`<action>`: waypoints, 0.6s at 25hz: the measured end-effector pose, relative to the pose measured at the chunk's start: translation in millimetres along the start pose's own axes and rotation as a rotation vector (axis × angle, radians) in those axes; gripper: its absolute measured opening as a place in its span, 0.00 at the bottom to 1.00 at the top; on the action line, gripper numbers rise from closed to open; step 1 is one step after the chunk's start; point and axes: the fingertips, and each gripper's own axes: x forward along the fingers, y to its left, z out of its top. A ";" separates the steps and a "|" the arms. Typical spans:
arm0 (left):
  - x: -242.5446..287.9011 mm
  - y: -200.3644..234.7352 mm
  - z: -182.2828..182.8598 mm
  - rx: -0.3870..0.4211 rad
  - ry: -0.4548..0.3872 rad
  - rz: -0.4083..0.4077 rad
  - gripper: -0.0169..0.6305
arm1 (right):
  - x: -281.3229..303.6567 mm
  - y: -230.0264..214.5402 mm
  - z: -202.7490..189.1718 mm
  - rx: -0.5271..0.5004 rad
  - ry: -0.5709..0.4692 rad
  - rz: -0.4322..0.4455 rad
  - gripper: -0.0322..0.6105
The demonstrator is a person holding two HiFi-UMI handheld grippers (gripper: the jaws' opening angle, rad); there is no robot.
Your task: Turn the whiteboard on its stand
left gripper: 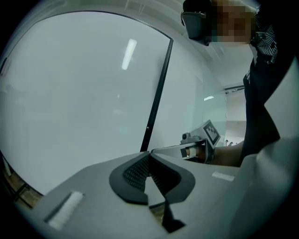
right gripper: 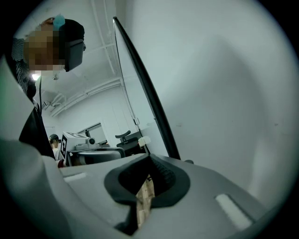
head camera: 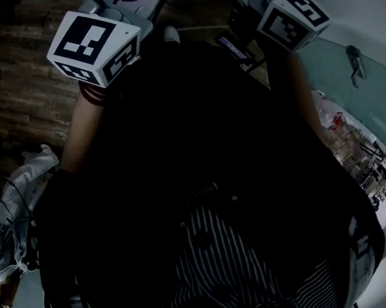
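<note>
Left gripper (left gripper: pixel 149 158) and right gripper (right gripper: pixel 150 161) were both closed, empty.
Gripper views showed the whiteboard (left gripper: pixel 84 98); head view showed only marker cubes (head camera: pixel 96 46).

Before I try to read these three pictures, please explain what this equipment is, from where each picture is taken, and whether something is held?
No robot: a person holds the left gripper and the right gripper, one in each hand. The head view looks down from the person's head onto dark clothes; the grippers' marker cubes show at its top. Each gripper view looks along that gripper's own jaws. Both pairs of jaws are shut, with nothing visible between them. Ahead of them stands the whiteboard, a white panel with a black edge. No table is shown.
</note>
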 end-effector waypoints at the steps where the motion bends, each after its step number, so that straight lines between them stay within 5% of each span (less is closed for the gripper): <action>1: 0.7 -0.6 0.2 0.003 0.004 0.000 0.02 | 0.6 -1.3 0.8 -0.002 -0.002 0.000 0.05; 11: 22.1 0.5 -9.0 0.002 0.029 0.022 0.02 | -4.3 -35.6 0.5 -0.022 -0.007 -0.002 0.06; 15: 47.8 1.1 -8.9 -0.003 0.042 0.031 0.02 | -8.7 -62.5 6.1 -0.043 0.005 0.017 0.19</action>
